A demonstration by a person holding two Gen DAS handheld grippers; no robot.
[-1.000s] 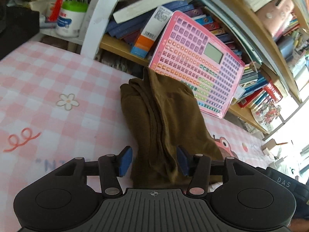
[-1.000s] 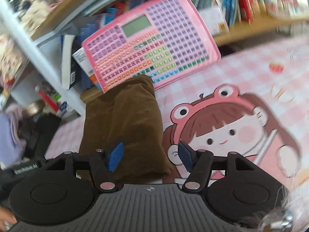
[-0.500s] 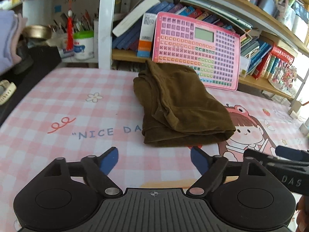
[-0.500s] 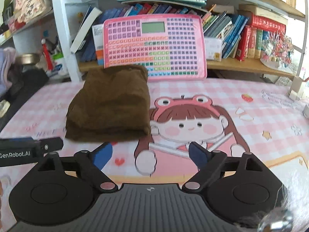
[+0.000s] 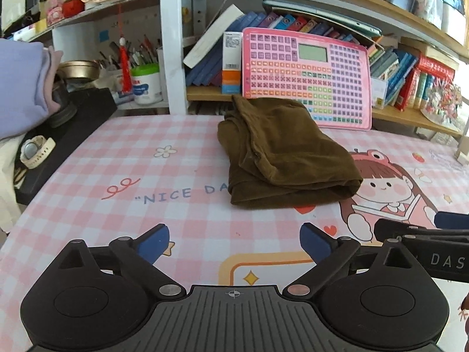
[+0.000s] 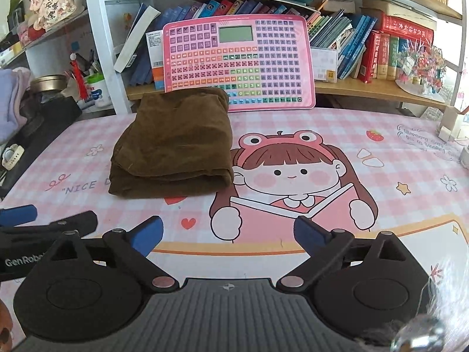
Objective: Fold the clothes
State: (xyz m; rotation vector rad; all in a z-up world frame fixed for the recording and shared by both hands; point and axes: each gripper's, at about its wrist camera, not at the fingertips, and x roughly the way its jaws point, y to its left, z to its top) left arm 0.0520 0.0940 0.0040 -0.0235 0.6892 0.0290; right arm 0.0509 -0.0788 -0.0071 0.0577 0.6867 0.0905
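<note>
Our brown corduroy garment (image 5: 281, 152) lies folded compactly on the pink checked surface (image 5: 181, 217); left hand-held gripper (image 5: 234, 242) and right hand-held gripper (image 6: 228, 236) are opening, empty; folding looks finished.

A pink checked mat (image 6: 293, 123) printed with a cartoon girl is covering the table across the lower frame. White-framed wooden shelves (image 6: 366, 91) are running along the back, holding rows of books (image 6: 378, 55). Daylight is coming in from the right, washing out the upper right corner.
</note>
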